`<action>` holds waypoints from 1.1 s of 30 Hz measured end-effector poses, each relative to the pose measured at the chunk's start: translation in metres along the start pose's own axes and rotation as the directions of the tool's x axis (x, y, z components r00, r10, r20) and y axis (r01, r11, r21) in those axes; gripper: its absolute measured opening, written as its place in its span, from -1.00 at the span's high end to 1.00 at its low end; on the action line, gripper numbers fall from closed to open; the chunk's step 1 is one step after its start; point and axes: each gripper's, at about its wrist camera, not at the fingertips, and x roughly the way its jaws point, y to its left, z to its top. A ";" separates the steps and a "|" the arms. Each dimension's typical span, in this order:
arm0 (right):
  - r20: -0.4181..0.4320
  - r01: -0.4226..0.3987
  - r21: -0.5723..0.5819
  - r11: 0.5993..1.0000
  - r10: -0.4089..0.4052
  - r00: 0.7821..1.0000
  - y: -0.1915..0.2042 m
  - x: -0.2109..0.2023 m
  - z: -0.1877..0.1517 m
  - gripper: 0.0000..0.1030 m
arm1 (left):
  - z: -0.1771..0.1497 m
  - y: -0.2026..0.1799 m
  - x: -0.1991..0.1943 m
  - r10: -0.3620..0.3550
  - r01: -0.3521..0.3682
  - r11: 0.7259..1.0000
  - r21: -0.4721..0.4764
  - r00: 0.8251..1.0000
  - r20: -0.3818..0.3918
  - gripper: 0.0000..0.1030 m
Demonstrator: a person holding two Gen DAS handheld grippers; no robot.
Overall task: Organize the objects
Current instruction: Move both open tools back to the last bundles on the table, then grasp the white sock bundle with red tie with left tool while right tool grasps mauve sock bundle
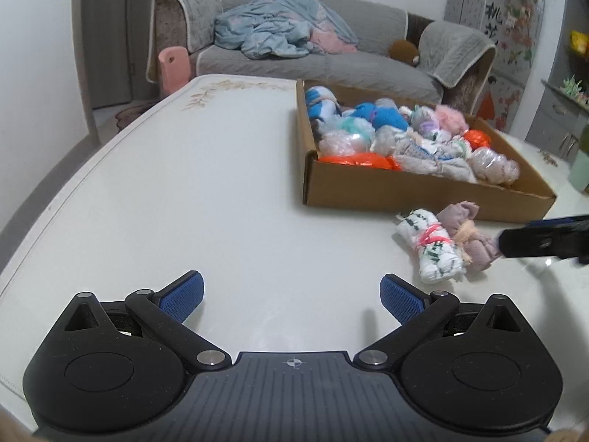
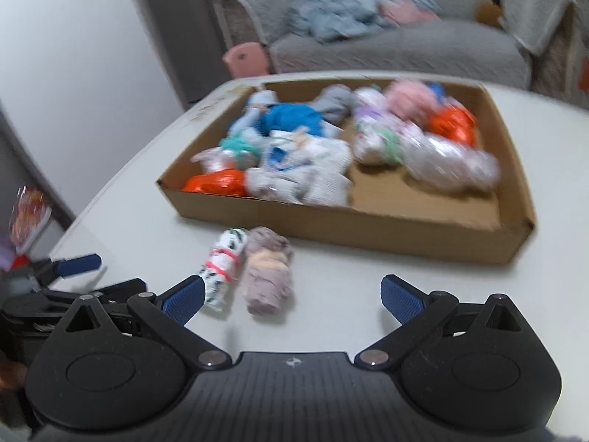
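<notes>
Two rolled cloth bundles lie side by side on the white table in front of a shallow cardboard box (image 1: pixel 423 193) (image 2: pixel 353 226). One is a white bundle (image 1: pixel 429 248) (image 2: pixel 222 269) with green marks and a pink band. The other is a mauve bundle (image 1: pixel 475 243) (image 2: pixel 267 276). Several more bundles fill the box. My right gripper (image 2: pixel 292 300) is open just short of the two loose bundles, nothing pressed between its pads; one of its fingers (image 1: pixel 530 241) shows beside the mauve bundle. My left gripper (image 1: pixel 292 300) is open over bare table, left of them.
A grey sofa (image 1: pixel 331 59) with a blue blanket (image 1: pixel 279 25) stands behind the table. A pink chair back (image 1: pixel 173 68) rises at the table's far left edge. A green bottle (image 1: pixel 581 169) stands at the right. Bare table (image 1: pixel 184 184) spreads left of the box.
</notes>
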 end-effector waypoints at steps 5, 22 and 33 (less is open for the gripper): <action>0.026 0.016 -0.186 0.982 -0.011 1.000 0.007 0.005 -0.016 -0.51 | -0.002 -0.002 -0.015 -0.051 0.049 0.998 0.037 0.998 0.047 -0.99; 0.069 0.025 -0.275 0.961 -0.006 0.998 0.013 0.022 -0.014 0.46 | 0.006 -0.045 -0.002 -0.157 0.149 0.976 0.157 0.987 0.041 -0.99; 0.112 0.046 -0.180 0.982 -0.026 0.993 -0.028 -0.017 -0.037 0.46 | 0.018 -0.098 0.033 -0.083 0.071 0.974 0.214 0.996 0.045 -0.87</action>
